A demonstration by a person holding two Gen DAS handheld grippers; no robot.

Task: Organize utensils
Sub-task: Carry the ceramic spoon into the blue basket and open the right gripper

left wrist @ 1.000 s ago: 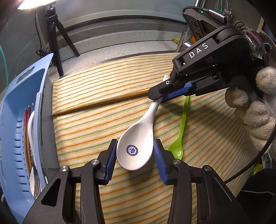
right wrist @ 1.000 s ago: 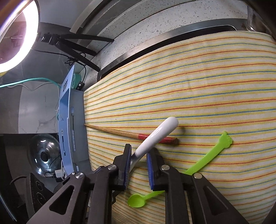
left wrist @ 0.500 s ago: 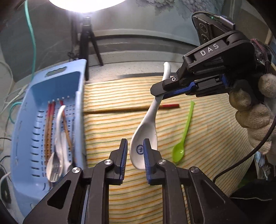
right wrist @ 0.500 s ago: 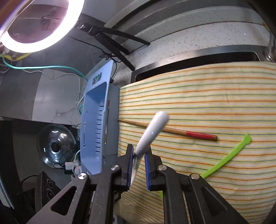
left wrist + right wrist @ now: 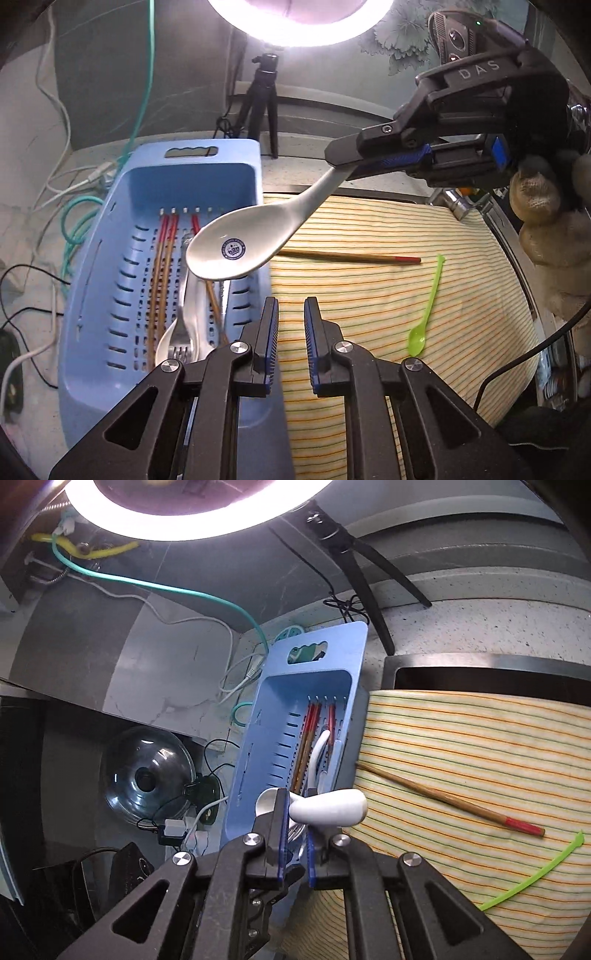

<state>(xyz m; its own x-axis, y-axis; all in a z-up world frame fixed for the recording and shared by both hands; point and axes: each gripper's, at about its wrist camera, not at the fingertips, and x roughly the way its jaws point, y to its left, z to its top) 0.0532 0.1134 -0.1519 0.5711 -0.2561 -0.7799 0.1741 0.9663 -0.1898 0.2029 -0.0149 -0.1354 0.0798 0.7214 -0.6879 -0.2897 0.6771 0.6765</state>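
My right gripper (image 5: 341,166) (image 5: 295,803) is shut on the handle of a white ceramic spoon (image 5: 229,251) (image 5: 332,806). The spoon hangs in the air, its bowl over the right side of the blue slotted basket (image 5: 88,266) (image 5: 258,738). In the basket lie red-tipped chopsticks, a fork and another white spoon. My left gripper (image 5: 290,306) sits below the spoon bowl, its jaws closing to a narrow gap with nothing between them. One chopstick (image 5: 351,256) (image 5: 443,801) and a green plastic spoon (image 5: 428,306) (image 5: 532,875) lie on the striped cloth.
The striped cloth (image 5: 406,369) covers the counter to the right of the basket. A ring light on a tripod (image 5: 262,96) stands behind. Cables (image 5: 77,221) trail at the left, and a glass lid (image 5: 147,771) lies beyond the basket. A gloved hand (image 5: 546,221) holds the right gripper.
The right gripper lifted the white spoon off the cloth and carried it left over the basket. The left jaws narrowed from around the spoon bowl, and the bowl now hangs clear of them.
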